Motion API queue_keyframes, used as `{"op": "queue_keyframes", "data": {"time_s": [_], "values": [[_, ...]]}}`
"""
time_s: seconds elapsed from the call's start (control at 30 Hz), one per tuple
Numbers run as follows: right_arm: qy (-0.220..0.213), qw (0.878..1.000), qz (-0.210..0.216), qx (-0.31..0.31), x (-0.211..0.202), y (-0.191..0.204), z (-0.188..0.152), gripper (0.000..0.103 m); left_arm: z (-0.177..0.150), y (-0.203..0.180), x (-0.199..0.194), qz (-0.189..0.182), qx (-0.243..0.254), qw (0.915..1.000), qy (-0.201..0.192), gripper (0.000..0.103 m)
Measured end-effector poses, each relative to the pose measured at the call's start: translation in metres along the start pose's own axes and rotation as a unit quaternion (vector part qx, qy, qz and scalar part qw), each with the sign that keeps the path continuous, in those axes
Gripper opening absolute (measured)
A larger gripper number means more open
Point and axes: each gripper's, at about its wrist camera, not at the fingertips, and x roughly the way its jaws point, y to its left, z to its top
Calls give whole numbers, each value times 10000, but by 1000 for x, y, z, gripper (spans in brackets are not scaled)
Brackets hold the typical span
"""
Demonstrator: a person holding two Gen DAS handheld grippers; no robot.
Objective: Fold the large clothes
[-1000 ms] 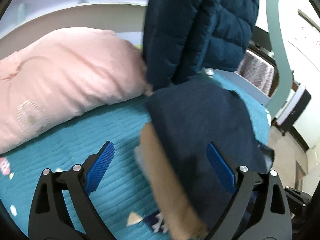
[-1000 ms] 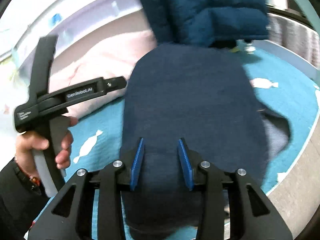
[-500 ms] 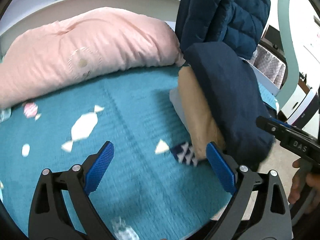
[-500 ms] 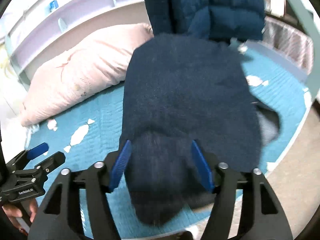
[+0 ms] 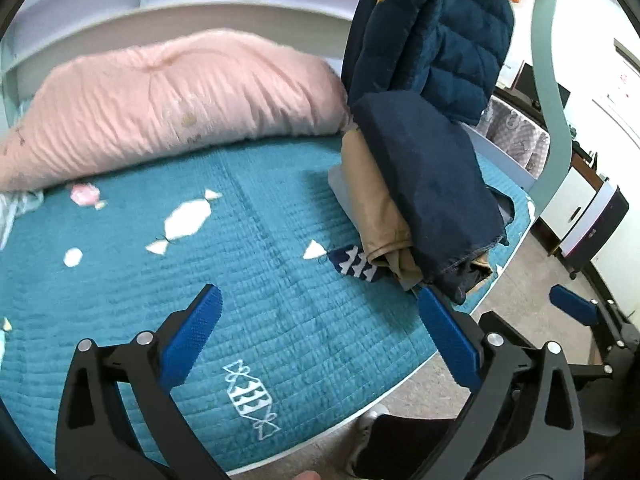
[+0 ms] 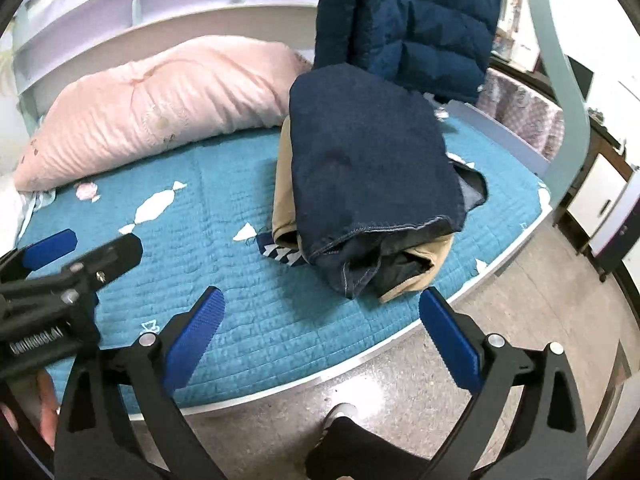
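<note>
On the bed [image 6: 248, 312] lie folded jeans [image 6: 368, 160] atop tan clothes [image 5: 376, 204]; my left tool [image 5: 320, 332] and right tool [image 6: 320, 330] both gape, holding nothing.

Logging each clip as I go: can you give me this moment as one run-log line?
left gripper: open, empty | right gripper: open, empty | folded navy jeans: stacked on tan garment | place: teal bedspread | near bed edge

Folded jeans [image 6: 368, 160] atop khaki garment [image 6: 285, 200], right tongs [image 6: 320, 320] agape
</note>
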Motion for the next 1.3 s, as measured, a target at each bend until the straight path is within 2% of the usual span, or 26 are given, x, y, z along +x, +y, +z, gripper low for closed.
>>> {"op": "queue_keyframes", "data": {"time_s": [0.1, 0.27, 0.4, 0.73, 0.87, 1.07, 1.3], "values": [[-97, 9997, -237, 26, -14, 10, -2, 95, -3, 4, -13, -206, 23, 9997, -99, 99], [-225, 9990, -390, 69, -29, 25, 3, 95, -2, 16, -34, -280, -29, 9989, -387, 99], [-355, 9982, -485, 39, -38, 34, 5, 95, -2, 31, -46, -369, -164, 9981, -461, 99], [-431, 9961, -764, 62, -44, 48, 5, 95, -4, 55, -58, -52, -20, 9988, -488, 99], [-523, 9948, -863, 159, -51, 52, 7, 95, -11, 60, -56, 93, 197, 9989, -422, 99], [-643, 9938, -902, 129, -61, 66, 6, 96, -17, 74, -56, -140, 129, 9990, -397, 99], [-631, 9944, -834, 119, -69, 72, 2, 96, -18, 79, -72, -51, 172, 9986, -492, 99]]}}
